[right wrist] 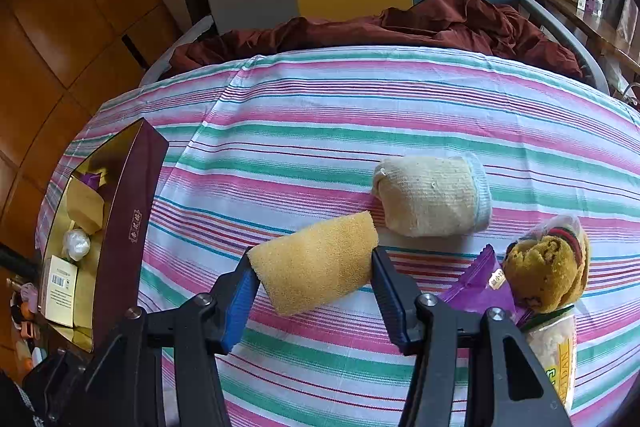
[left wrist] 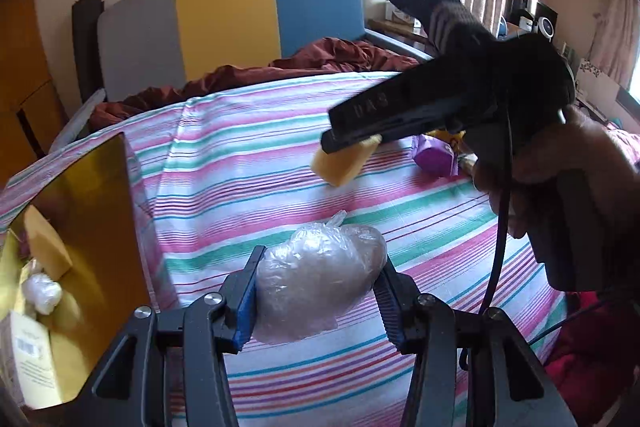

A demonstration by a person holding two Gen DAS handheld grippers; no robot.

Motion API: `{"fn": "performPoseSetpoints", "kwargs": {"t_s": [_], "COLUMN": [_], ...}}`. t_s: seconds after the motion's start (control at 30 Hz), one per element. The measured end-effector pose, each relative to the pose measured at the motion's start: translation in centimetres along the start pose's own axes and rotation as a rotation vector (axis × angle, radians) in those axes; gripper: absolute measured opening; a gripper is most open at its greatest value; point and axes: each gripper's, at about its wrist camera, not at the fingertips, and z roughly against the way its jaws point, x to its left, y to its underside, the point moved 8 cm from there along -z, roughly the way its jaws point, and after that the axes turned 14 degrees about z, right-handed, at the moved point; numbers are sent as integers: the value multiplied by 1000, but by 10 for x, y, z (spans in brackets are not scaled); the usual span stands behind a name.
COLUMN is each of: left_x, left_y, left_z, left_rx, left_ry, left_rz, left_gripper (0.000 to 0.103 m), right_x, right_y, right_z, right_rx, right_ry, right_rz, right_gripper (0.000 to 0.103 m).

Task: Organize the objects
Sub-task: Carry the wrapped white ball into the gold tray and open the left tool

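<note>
The left hand-held gripper (left wrist: 318, 291) clamped a plastic-wrapped bundle (left wrist: 320, 287) above the bed (left wrist: 248, 163), with the open gold-lined box (left wrist: 92, 227) just to its left, nearer than to the right hand-held gripper (right wrist: 312, 275), which gripped a yellow sponge (right wrist: 316, 263) across its length.

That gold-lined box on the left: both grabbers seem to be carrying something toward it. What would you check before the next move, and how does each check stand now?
1. Left gripper pinches the clear plastic bundle on both sides: ok.
2. Right gripper clamps the yellow sponge between both pads: ok.
3. Bundle lifted clear of the striped sheet: cannot tell.
4. The box stands open: ok.
5. Free room inside, beside the small white bundle and the card: cannot tell.
6. The two tools are apart in the left wrist view: ok.
</note>
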Motion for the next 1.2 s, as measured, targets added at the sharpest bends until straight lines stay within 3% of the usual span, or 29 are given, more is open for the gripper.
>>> {"fn": "performPoseSetpoints", "kwargs": {"t_s": [0.43,0.97,1.2], "left_x": [53,149,188], "left_y": [-15,-22,-14], "left_z": [36,76,78], "left_rx": [-37,-118,-85], "left_ry": [-49,-254,-273], "left_rz": [128,224,306], "left_gripper": [52,52,52], "right_x": [1,2,5], "right_y": [3,3,2], "right_z": [0,0,0], "right_rx": [-7,-7,-6], "right_ry": [25,57,77], "right_rz": [13,36,52], "right_gripper": [55,55,55]}}
